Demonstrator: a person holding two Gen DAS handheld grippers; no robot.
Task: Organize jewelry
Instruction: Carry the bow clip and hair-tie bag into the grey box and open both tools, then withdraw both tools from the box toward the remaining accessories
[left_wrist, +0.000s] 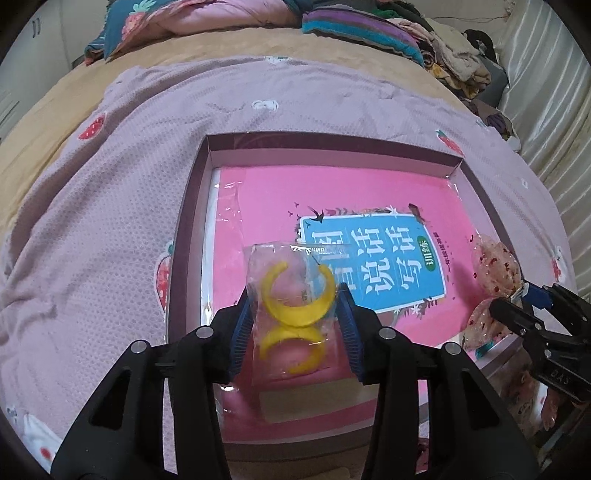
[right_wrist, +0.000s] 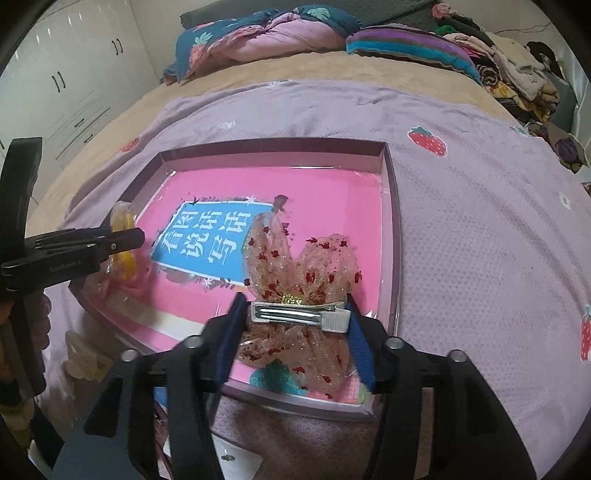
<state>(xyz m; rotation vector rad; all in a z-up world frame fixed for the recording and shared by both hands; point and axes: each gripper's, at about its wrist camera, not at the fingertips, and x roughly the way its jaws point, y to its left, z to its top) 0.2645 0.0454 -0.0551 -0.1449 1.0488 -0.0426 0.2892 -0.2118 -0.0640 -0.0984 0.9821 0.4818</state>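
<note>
My left gripper (left_wrist: 295, 310) is shut on a clear bag with two yellow crescent earrings (left_wrist: 295, 299) and holds it over the near left part of the shallow box (left_wrist: 192, 206). My right gripper (right_wrist: 295, 314) is shut on a pink mesh bow hair clip (right_wrist: 317, 273), gripped by its silver metal clip, over the box's near right part (right_wrist: 391, 206). A pink book (left_wrist: 332, 192) lies flat inside the box. The bow also shows in the left wrist view (left_wrist: 495, 273), and the earring bag in the right wrist view (right_wrist: 123, 240).
The box sits on a lilac strawberry-print blanket (left_wrist: 110, 206) on a bed. Folded quilts (right_wrist: 258, 33) and a pile of clothes (right_wrist: 517, 66) lie at the far end. White wardrobes (right_wrist: 66, 81) stand on the left. More small items lie below the box's near edge (right_wrist: 85, 354).
</note>
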